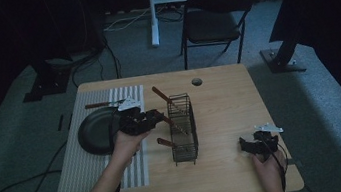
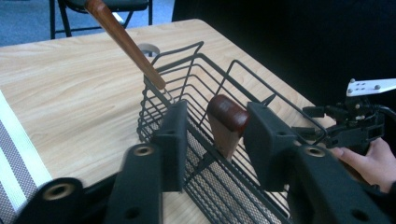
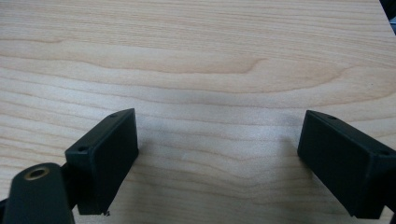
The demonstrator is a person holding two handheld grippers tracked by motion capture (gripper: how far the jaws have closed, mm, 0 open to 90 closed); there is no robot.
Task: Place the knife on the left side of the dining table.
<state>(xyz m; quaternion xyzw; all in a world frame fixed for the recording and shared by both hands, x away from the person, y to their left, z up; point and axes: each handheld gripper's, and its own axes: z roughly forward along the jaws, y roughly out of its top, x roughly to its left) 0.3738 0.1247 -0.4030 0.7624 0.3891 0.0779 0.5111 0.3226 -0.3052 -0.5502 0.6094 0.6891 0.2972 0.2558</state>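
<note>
**Left gripper at a wooden handle in the basket**

Nearest us, our right gripper [image 1: 258, 143] sits low at the near right of the table [image 1: 226, 113], parked. In the right gripper view its jaws stand wide apart over bare wood, nothing between them.

Moving in, our left gripper [image 1: 147, 119] reaches across from the striped mat [image 1: 84, 163] toward the wire basket [image 1: 183, 127]. In the left gripper view the jaws straddle a reddish wooden handle [image 2: 227, 122] that stands up inside the basket [image 2: 196, 93]. The handle lies against the right-hand pad [image 2: 267, 140], while a slim gap shows on the left-hand side, so we call it a closing pinch not yet fully seated. No lift yet: the handle's lower end is down in the basket.

A second handle [image 2: 126, 39] leans out over the basket's far rim, untouched, and from above a third [image 1: 166, 142] pokes from the near side.

Left of the basket, a dark plate [image 1: 95, 132] rests on the mat, and beyond it a utensil [image 1: 104, 104] lies flat. Further off, a chair [image 1: 216, 19] stands past the table.

Our read: the work is moving utensils between basket and place setting. One lies on the mat, three handles remain at the basket, so we judge it early. What is left is to firm the pinch and carry on.
</note>
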